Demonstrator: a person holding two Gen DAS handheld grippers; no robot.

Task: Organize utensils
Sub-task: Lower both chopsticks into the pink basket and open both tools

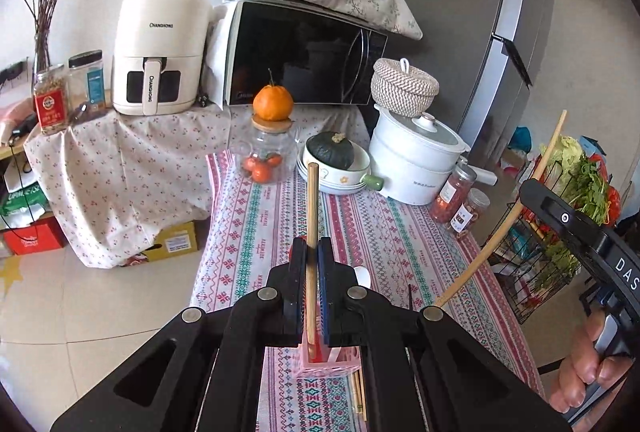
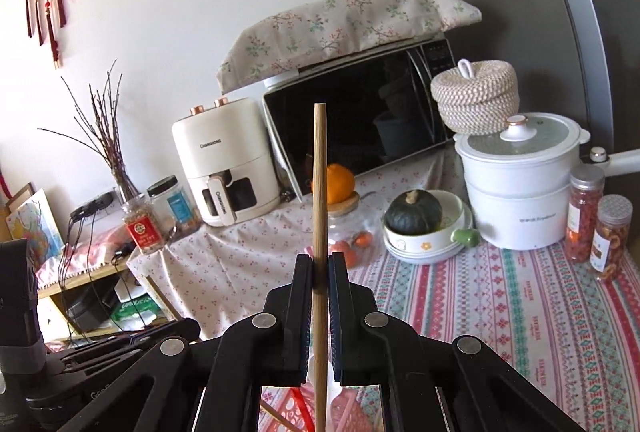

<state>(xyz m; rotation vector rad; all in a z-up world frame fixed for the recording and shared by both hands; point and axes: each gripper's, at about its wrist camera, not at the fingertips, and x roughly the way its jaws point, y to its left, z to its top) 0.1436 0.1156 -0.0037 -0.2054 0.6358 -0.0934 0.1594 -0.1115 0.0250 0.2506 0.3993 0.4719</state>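
Observation:
My left gripper [image 1: 312, 248] is shut on a wooden chopstick [image 1: 312, 204] that stands upright. Its lower end reaches into a pink slotted utensil holder [image 1: 328, 366] on the patterned tablecloth [image 1: 400, 232], right below the jaws. My right gripper [image 2: 320, 264] is shut on a second wooden chopstick [image 2: 320, 172], also upright, above the same pink holder [image 2: 348, 416]. In the left wrist view the right gripper [image 1: 536, 194] is at the right, held by a hand [image 1: 588, 364], and its chopstick [image 1: 516, 212] slants across. More chopsticks [image 1: 360, 392] lie beside the holder.
At the back of the table stand a glass jar topped with an orange [image 1: 273, 136], stacked bowls holding a dark squash [image 1: 334, 164], a white lidded pot [image 1: 416, 160] and two spice jars [image 1: 460, 204]. An air fryer [image 1: 160, 52] and a microwave [image 1: 304, 52] sit behind. A wire basket of vegetables [image 1: 560, 240] is on the right.

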